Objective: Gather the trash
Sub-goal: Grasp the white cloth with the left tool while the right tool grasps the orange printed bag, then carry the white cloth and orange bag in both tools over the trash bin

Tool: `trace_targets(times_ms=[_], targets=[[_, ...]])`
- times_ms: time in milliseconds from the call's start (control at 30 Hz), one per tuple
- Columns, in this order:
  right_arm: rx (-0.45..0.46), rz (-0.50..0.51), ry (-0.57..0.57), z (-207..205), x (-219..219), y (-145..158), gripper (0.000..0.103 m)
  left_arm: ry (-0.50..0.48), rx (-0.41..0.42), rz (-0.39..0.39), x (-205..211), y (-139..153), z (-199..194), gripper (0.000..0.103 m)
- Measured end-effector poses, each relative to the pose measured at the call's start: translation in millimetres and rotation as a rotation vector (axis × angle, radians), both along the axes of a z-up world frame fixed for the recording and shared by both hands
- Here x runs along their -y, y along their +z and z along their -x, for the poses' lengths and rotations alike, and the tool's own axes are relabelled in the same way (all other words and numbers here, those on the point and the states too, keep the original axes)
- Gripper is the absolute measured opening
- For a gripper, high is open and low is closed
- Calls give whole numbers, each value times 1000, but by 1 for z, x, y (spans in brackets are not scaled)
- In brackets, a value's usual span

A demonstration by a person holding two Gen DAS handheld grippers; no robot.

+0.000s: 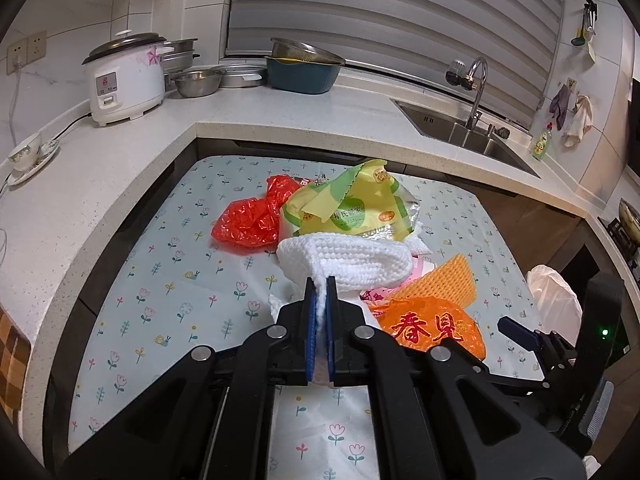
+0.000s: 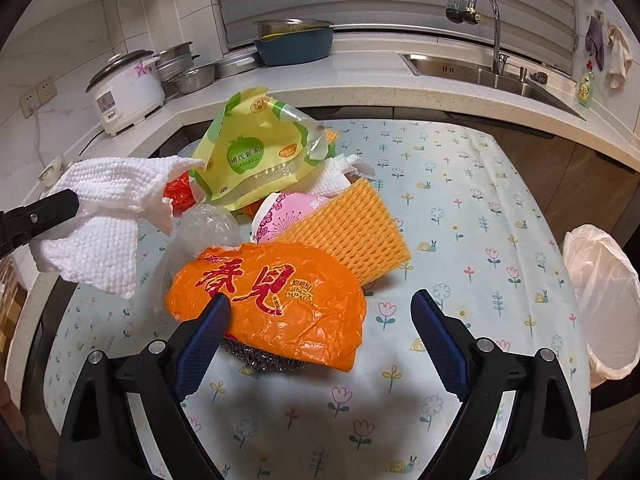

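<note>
My left gripper (image 1: 321, 280) is shut on a white paper towel (image 1: 348, 258), held above the table; it also shows in the right wrist view (image 2: 104, 216). On the flowered tablecloth (image 2: 460, 184) lies a trash pile: an orange plastic bag (image 2: 276, 300) over a steel scourer (image 2: 264, 360), an orange foam net (image 2: 352, 232), a pink wrapper (image 2: 288, 208), a yellow-green packet (image 2: 256, 156), a clear plastic ball (image 2: 208, 224) and a red plastic bag (image 1: 252, 220). My right gripper (image 2: 320, 304) is open, its left fingertip touching the orange bag.
A bin with a white liner (image 2: 604, 304) stands off the table's right edge. The counter behind holds a rice cooker (image 1: 124, 80), steel bowls (image 1: 198, 82), a blue basin (image 1: 302, 74) and a sink with tap (image 1: 464, 120). A cup and saucer (image 1: 28, 154) sit at left.
</note>
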State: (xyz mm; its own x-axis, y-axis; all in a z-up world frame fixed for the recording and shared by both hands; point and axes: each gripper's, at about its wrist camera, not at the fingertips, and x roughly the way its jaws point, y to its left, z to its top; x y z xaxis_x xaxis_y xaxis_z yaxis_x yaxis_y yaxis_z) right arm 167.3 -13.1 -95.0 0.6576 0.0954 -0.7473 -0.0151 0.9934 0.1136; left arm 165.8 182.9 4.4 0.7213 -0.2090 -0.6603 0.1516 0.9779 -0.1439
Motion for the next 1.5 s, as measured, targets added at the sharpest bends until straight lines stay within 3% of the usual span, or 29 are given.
trace_targets(times_ms=[100,200,233,300,367,467,700,1000,1500], targets=[[-12,-81,7,-2,4,-8,79,-8,-10,-1,3,-6,-1,4],[-13,-145,9,-2,9,-6,51,-13,-19,-3,6,-9,-2,4],[-15,-150,9,-2,11,-5,48,-14,-19,-1,7,-9,-2,4],[-18,-162,20,-1,12,-4,30,-18,-18,2,10,-8,-1,4],[-14,-168,26,2,13,-1,20,-21,-13,1,13,-6,2,4],[10,-152,26,10,16,7,13,-27,-4,0,18,-1,7,4],[102,-111,-27,34,39,37,10,-53,25,-5,37,14,19,4],[187,-60,-163,69,102,70,10,-128,68,-1,83,33,32,4],[212,-33,-442,130,230,70,10,-340,69,9,213,35,44,4]])
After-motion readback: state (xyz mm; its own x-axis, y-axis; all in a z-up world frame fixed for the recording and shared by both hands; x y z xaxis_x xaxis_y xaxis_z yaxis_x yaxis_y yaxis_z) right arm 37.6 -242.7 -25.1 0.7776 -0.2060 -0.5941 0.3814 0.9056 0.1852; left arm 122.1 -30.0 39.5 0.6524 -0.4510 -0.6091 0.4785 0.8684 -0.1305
